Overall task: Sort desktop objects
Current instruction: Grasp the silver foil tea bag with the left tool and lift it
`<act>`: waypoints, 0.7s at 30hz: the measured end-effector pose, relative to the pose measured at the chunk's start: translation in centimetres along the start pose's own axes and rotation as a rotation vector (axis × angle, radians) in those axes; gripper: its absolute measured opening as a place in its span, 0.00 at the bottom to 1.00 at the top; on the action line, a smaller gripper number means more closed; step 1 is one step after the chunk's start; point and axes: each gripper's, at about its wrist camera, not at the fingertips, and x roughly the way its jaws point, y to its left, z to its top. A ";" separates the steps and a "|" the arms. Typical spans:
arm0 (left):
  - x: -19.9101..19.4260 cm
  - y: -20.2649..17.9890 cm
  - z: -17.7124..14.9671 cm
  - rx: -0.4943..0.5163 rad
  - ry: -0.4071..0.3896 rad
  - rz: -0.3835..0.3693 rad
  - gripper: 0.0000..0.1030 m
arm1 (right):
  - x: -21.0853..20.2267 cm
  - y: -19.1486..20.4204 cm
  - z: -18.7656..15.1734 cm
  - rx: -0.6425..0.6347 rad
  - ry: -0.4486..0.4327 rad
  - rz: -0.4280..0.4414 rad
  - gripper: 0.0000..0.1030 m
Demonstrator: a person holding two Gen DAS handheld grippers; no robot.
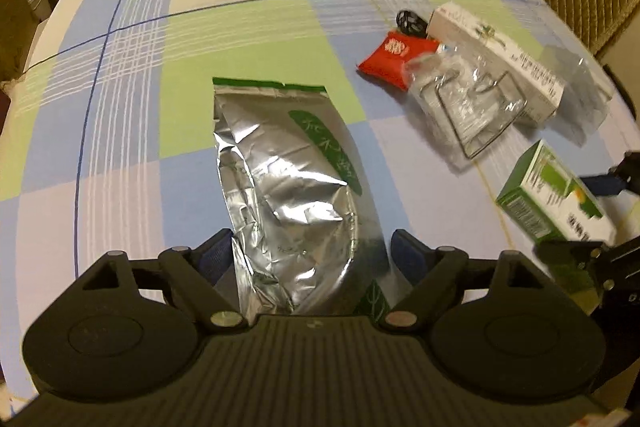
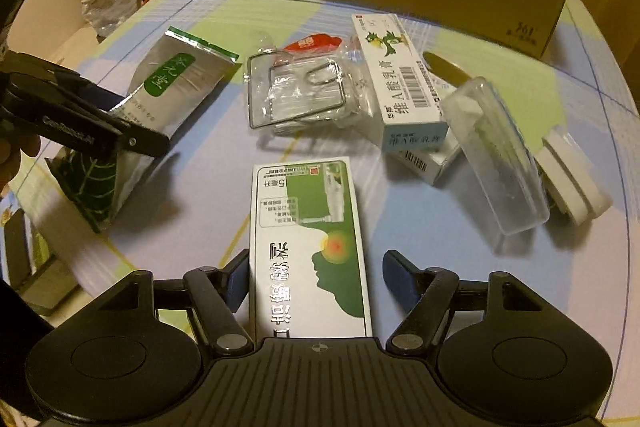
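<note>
L gripper point(image 1: 310, 251): 2 blue-padded fingers spread wide, 1 on each side of its centre line, tips level. R gripper point(image 2: 316, 273): fingers also apart, left pad point(image 2: 239, 281) nearer the centre line than the right one. Part of a hand point(image 2: 16, 151) shows at R view's left edge.
</note>
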 end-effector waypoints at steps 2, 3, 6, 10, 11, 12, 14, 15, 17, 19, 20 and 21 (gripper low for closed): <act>0.2 -0.4 0.0 0.032 -0.002 0.019 0.79 | 0.0 0.2 0.0 -0.003 -0.017 -0.011 0.52; 0.3 -0.5 0.0 0.039 0.000 0.026 0.78 | 0.0 0.2 0.0 -0.001 -0.020 -0.016 0.52; 0.3 -0.5 0.0 0.032 -0.008 0.032 0.72 | 0.2 0.4 0.1 0.004 -0.032 -0.025 0.51; -0.2 -0.5 -0.1 0.018 -0.017 0.017 0.54 | 0.1 0.4 0.0 0.023 -0.035 -0.019 0.51; -0.4 -0.7 -0.2 0.017 -0.012 0.016 0.50 | 0.1 0.4 0.0 0.029 -0.036 -0.017 0.51; -0.6 -0.9 -0.3 0.022 -0.009 0.016 0.48 | -0.1 0.4 -0.1 0.034 -0.040 -0.016 0.51; -0.9 -1.3 -0.5 0.036 -0.005 0.005 0.46 | -0.3 0.4 -0.2 0.038 -0.047 -0.013 0.51; -1.1 -1.5 -0.6 0.040 -0.004 0.000 0.44 | -0.5 0.5 -0.3 0.041 -0.052 -0.011 0.51; -1.5 -1.9 -0.8 0.051 -0.002 -0.005 0.44 | -1.0 0.6 -0.3 0.047 -0.061 -0.010 0.51; -1.9 -2.1 -0.9 0.050 -0.002 -0.010 0.44 | -1.5 0.7 -0.2 0.051 -0.072 -0.008 0.51; -2.1 -2.1 -0.9 0.048 -0.004 -0.013 0.44 | -1.8 0.8 -0.2 0.052 -0.078 -0.008 0.51; -2.4 -2.1 -0.9 0.045 -0.009 -0.017 0.43 | -2.0 0.8 -0.1 0.053 -0.085 -0.007 0.51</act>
